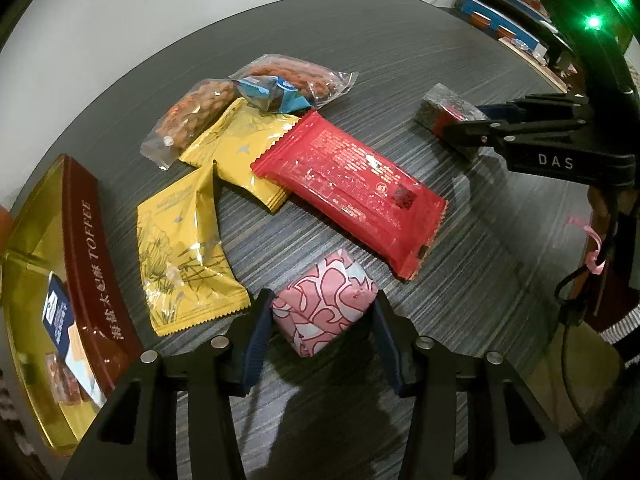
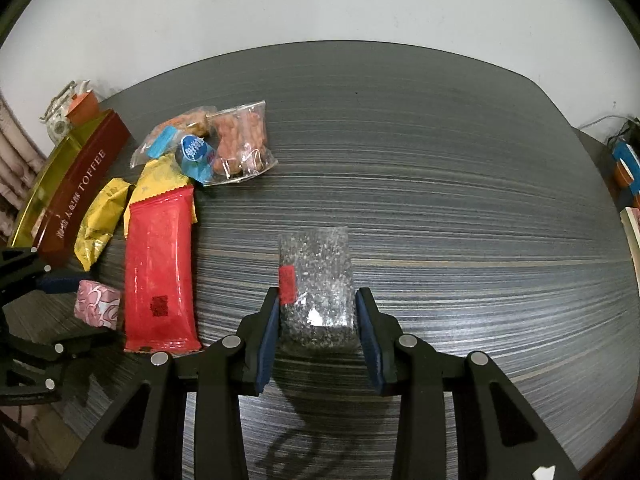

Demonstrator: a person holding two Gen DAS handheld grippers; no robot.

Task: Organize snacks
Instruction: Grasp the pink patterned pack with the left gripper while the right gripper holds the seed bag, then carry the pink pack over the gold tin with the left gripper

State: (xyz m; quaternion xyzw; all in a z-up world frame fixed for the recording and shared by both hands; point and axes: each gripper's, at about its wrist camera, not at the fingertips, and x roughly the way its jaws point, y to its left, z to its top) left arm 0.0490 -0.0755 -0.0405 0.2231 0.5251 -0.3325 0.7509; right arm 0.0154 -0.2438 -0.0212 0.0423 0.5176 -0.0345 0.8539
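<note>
My left gripper (image 1: 322, 314) is open around a pink patterned cube snack (image 1: 326, 304) on the table; its pads sit just beside the cube's sides. My right gripper (image 2: 316, 314) is open around a dark speckled block in clear wrap with a red label (image 2: 318, 284). A red wrapper (image 1: 352, 190) lies mid-table, with two yellow packets (image 1: 188, 252) and clear bags of nuts (image 1: 192, 114) to its left. The gold and red TOFFEE tin (image 1: 86, 248) stands open at far left with a few snacks inside.
The dark striped table (image 2: 440, 200) stretches far and right. A white wall lies behind it. Books and boxes (image 1: 504, 20) sit beyond the table's far right edge. A small blue-wrapped candy (image 2: 194, 152) rests on the nut bags.
</note>
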